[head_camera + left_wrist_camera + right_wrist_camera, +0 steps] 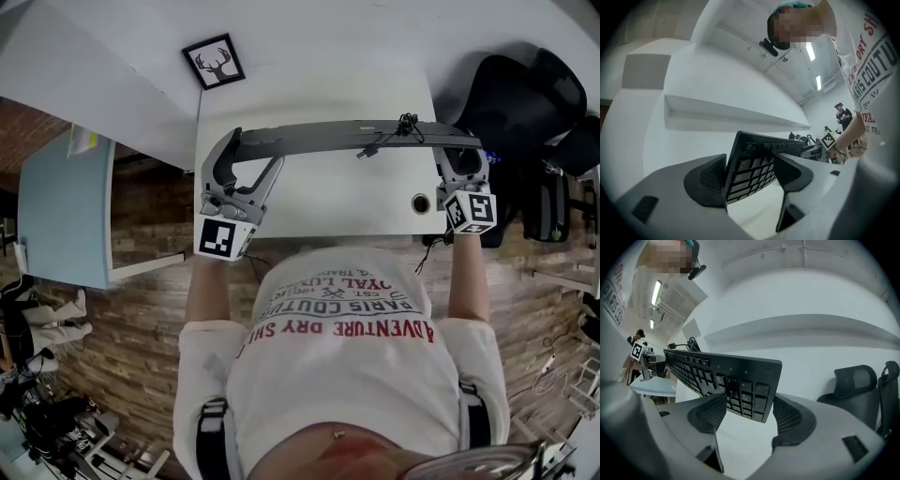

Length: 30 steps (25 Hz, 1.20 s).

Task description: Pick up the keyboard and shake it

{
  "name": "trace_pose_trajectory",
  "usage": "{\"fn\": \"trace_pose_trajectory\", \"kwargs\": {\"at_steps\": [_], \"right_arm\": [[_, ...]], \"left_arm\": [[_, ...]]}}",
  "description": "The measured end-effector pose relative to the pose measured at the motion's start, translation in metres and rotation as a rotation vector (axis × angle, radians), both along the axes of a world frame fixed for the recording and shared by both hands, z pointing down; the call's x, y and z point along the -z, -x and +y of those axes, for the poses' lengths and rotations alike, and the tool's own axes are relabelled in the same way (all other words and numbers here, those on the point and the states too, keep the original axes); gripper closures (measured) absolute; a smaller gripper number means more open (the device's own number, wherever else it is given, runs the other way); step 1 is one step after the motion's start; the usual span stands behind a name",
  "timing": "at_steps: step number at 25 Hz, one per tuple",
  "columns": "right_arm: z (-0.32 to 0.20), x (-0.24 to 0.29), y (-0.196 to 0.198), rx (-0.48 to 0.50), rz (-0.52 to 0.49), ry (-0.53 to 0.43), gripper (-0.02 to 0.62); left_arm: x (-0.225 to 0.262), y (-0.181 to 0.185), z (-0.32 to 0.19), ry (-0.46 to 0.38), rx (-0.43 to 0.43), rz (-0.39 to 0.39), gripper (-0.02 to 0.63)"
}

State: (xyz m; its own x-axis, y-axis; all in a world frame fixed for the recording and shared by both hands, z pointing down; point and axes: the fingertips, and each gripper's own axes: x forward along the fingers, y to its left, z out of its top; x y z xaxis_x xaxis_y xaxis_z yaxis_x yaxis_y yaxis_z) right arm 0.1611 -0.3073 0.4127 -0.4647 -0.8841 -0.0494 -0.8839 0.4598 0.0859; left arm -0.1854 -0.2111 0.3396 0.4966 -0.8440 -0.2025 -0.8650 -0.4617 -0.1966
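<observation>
Past a printed shirt (347, 375), a black keyboard (347, 136) is clamped at its ends by left gripper (255, 148) and right gripper (459, 155); short, even shakes are advised.

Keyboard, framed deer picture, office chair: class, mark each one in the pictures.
keyboard (319, 138), head view, middle of its long body.
framed deer picture (214, 62), head view, on the deer.
office chair (854, 379), right gripper view, upper backrest.

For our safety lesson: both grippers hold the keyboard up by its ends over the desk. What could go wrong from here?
The left gripper and right gripper each pinch only a narrow end of the keyboard; hard shaking might slip it onto the desk. The bundled cable could swing and snag.
</observation>
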Motion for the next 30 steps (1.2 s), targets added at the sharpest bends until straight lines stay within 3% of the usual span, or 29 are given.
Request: {"fn": "trace_pose_trajectory", "kwargs": {"at_steps": [3,9,14,16,22,30], "right_arm": [[0.003,0.003,0.007,0.004,0.019,-0.004,0.291],[0.017,0.009,0.041,0.046,0.096,-0.016,0.291],[0.020,0.014,0.061,0.055,0.150,-0.032,0.291],[0.022,0.022,0.067,0.050,0.172,-0.070,0.291],[0.041,0.068,0.092,0.035,0.183,-0.323,0.291],[0.054,0.069,0.092,0.019,0.236,-0.373,0.291]], "left_arm": [[-0.004,0.009,-0.004,0.029,0.004,0.013,0.276],[-0.024,0.054,-0.022,0.159,0.050,0.188,0.276],[-0.039,0.079,-0.043,0.243,0.031,0.258,0.276],[-0.041,0.085,-0.049,0.256,0.013,0.277,0.275],[-0.048,0.101,-0.044,0.262,-0.079,0.322,0.276],[-0.056,0.105,-0.041,0.273,-0.095,0.348,0.275]]}}
